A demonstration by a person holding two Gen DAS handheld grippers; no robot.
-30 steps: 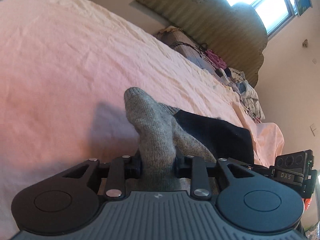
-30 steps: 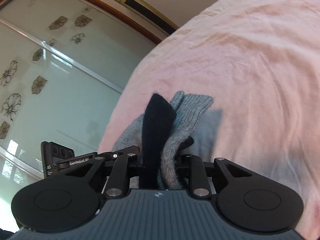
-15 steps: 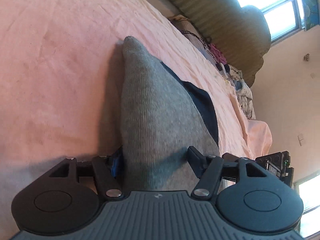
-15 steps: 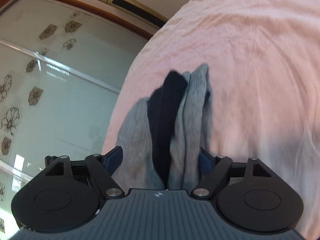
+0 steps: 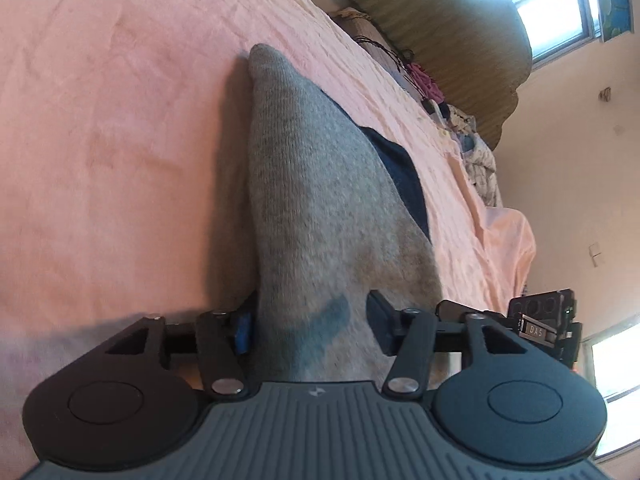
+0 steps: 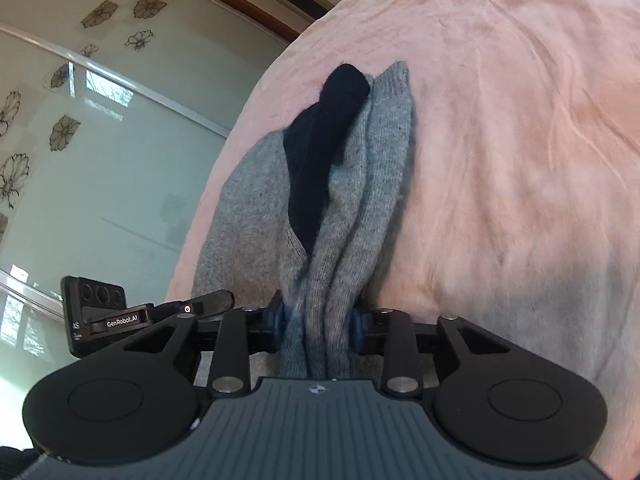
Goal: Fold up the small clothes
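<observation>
Grey knitted wool sock flat on the pink crumpled bedsheet, toe pointing away, with a dark navy sock peeking out from under its far side. Released, the left gripper: jaws just opened wider, standing either side of the sock's near end without squeezing it. Clenched on the bunched grey knit, the right gripper: jaws just drawn in, folds gathered between the blue pads, dark navy sock lying among the grey folds, close to the bed's edge
</observation>
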